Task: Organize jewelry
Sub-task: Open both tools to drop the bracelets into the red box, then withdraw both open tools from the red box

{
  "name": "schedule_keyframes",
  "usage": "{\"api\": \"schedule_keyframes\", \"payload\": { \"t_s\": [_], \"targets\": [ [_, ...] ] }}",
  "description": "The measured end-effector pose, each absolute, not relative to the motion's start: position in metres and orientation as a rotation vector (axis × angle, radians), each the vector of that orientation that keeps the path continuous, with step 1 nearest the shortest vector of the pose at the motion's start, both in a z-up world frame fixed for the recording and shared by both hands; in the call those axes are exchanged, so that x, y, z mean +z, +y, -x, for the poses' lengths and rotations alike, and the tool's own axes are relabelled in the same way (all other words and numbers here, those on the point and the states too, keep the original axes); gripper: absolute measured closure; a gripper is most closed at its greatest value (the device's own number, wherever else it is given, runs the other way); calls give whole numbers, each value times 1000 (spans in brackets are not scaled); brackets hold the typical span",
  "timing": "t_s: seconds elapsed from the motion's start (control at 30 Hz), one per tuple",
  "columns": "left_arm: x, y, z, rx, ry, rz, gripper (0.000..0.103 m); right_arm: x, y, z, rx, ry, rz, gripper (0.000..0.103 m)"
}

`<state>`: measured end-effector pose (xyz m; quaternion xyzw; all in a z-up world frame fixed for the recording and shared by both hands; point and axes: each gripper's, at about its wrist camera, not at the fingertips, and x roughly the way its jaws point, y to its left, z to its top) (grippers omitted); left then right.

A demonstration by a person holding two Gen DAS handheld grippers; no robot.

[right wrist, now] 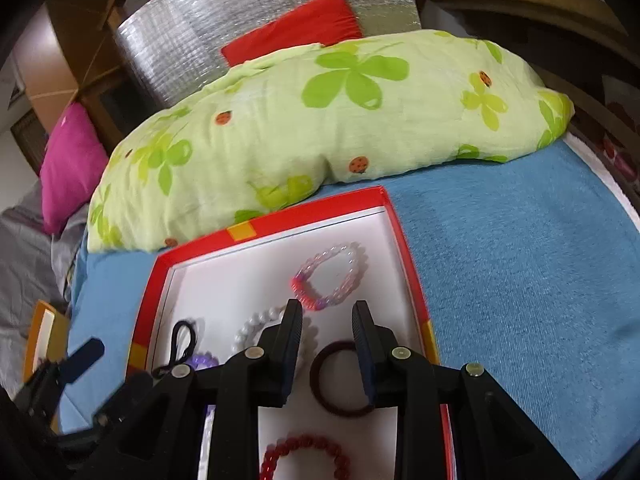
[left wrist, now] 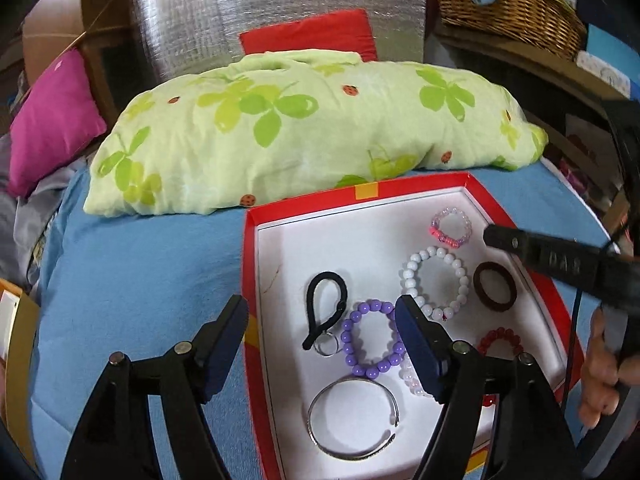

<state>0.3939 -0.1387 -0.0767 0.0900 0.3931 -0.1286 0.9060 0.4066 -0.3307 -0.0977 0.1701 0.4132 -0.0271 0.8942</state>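
A red box (left wrist: pixel 312 200) (right wrist: pixel 280 220) with a white inside lies on a blue cover and holds several pieces. In it are a black hair tie (left wrist: pixel 310 296), a purple bead bracelet (left wrist: pixel 347 330), a white bead bracelet (left wrist: pixel 436 251), a pink and clear bracelet (left wrist: pixel 444 236) (right wrist: pixel 304 292), a brown band (left wrist: pixel 478 284) (right wrist: pixel 320 376), a red bead bracelet (left wrist: pixel 500 334) (right wrist: pixel 304 440) and a silver bangle (left wrist: pixel 323 390). My left gripper (left wrist: pixel 322 306) hovers open and wide over the box's left edge, holding nothing. My right gripper (right wrist: pixel 328 308) stands open with a narrow empty gap above the brown band.
A green flowered pillow (left wrist: pixel 304 132) lies right behind the box. Behind it are a red cushion (left wrist: pixel 312 36) and, at left, a magenta cushion (left wrist: pixel 52 120). A wicker basket (left wrist: pixel 504 4) sits at the back right. Blue cover (right wrist: pixel 520 280) stretches right of the box. A hand (left wrist: pixel 600 372) grips the right tool.
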Motion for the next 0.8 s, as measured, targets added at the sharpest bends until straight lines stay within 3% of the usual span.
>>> {"api": "schedule_keyframes", "payload": {
  "t_s": [0.8],
  "targets": [
    [-56, -107, -332, -171, 753, -169, 27, -74, -298, -324, -12, 836, -216, 75]
  ]
}}
